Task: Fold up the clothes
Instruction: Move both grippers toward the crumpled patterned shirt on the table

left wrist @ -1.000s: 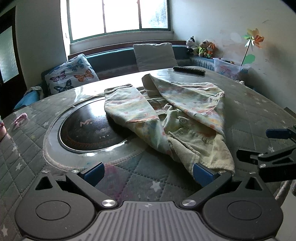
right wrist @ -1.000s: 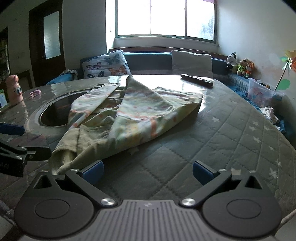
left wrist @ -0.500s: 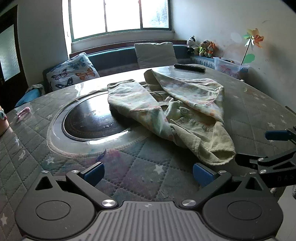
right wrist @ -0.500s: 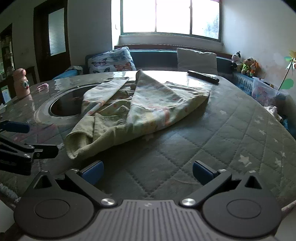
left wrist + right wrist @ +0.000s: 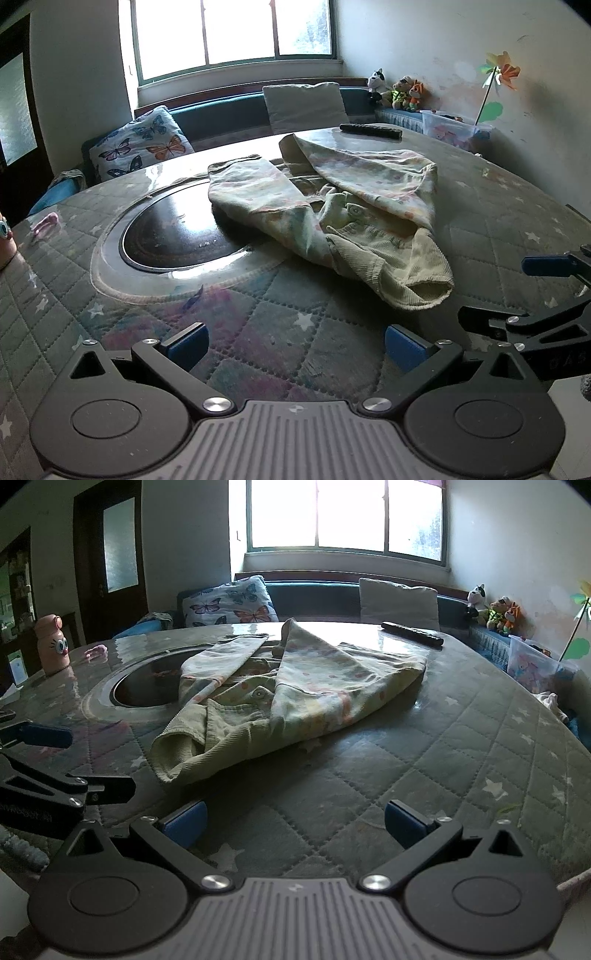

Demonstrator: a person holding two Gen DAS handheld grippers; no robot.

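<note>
left wrist view: left tongs (image 5: pixel 295 343) spread wide, holding nothing, low over the near edge of the surface (image 5: pixel 258 332).
garment (image 5: pixel 332 214): crumpled mid-surface, just far of the tongs, cuff end nearest, left part over the dark round inset (image 5: pixel 173 232).
remote (image 5: pixel 370 130): far edge.
right wrist view: right tongs (image 5: pixel 295 823) wide apart, empty; garment (image 5: pixel 288 698) far-left of them.

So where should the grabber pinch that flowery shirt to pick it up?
Probably the ribbed cuff at the near end of the flowery shirt. It sticks out toward both open grippers, lies flat on the quilted table, and is a thick, firm edge. The right gripper could come straight in from the near side, low, one finger sliding under it.
</note>
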